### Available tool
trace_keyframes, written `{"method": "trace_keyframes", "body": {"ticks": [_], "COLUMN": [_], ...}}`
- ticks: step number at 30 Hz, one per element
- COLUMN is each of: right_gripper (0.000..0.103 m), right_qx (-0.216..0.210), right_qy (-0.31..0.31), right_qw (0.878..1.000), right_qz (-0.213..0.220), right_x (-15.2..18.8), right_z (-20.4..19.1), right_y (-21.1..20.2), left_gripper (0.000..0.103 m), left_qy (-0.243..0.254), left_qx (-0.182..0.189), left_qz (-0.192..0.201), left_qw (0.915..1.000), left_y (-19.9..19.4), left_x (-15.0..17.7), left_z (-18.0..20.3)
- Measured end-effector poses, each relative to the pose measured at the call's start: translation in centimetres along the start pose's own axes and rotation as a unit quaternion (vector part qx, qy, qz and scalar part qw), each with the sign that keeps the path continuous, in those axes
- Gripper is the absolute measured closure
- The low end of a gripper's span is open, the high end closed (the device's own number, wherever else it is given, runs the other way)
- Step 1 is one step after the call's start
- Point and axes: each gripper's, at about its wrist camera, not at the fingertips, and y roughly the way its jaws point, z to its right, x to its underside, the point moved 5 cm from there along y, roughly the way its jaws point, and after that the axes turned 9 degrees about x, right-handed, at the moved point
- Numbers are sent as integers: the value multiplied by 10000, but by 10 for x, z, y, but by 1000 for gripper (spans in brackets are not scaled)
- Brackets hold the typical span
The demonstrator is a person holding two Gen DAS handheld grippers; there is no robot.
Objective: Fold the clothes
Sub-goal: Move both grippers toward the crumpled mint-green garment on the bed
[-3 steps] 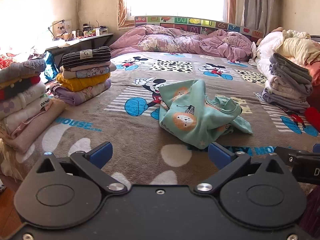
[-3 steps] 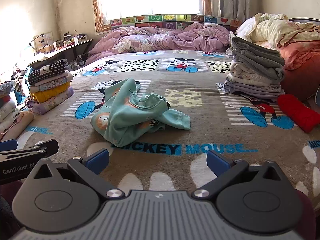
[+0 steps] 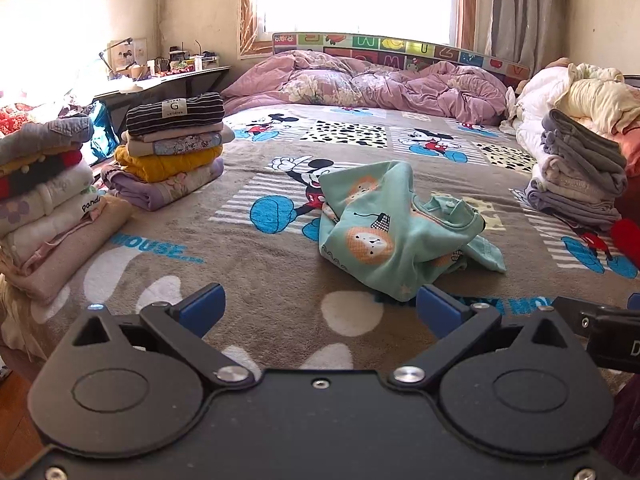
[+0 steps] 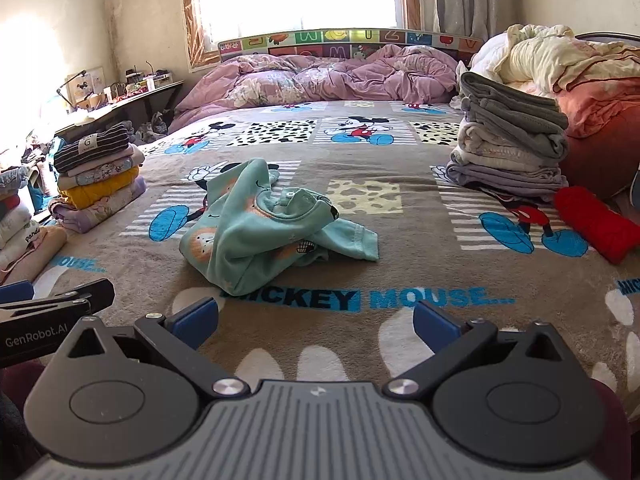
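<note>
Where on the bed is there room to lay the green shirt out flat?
Bare blanket lies between the crumpled green shirt and both open grippers. More lies between the shirt and the purple duvet. The left side is crowded by the striped-top stack, the right by the grey stack.

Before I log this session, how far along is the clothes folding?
Done: three folded stacks on the blanket, one with a striped top, a nearer pile, and a grey stack. In hand: nothing; the left gripper and right gripper are open, empty. Left: the crumpled teal lion-print garment; possibly the red item.
</note>
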Motion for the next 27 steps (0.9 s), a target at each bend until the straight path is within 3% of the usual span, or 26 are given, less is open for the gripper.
{"method": "trace_keyframes", "body": {"ticks": [27], "right_gripper": [0], "right_qx": [25], "right_qy": [240], "right_qw": [9997], "right_qz": [75], "right_x": [9], "right_z": [21], "right_y": [9], "left_gripper": [0], "left_qy": [244], "left_qx": [13], "left_qz": [-144], "left_qw": [9996], "left_y": [13], "left_x": [5], "left_z": [25]}}
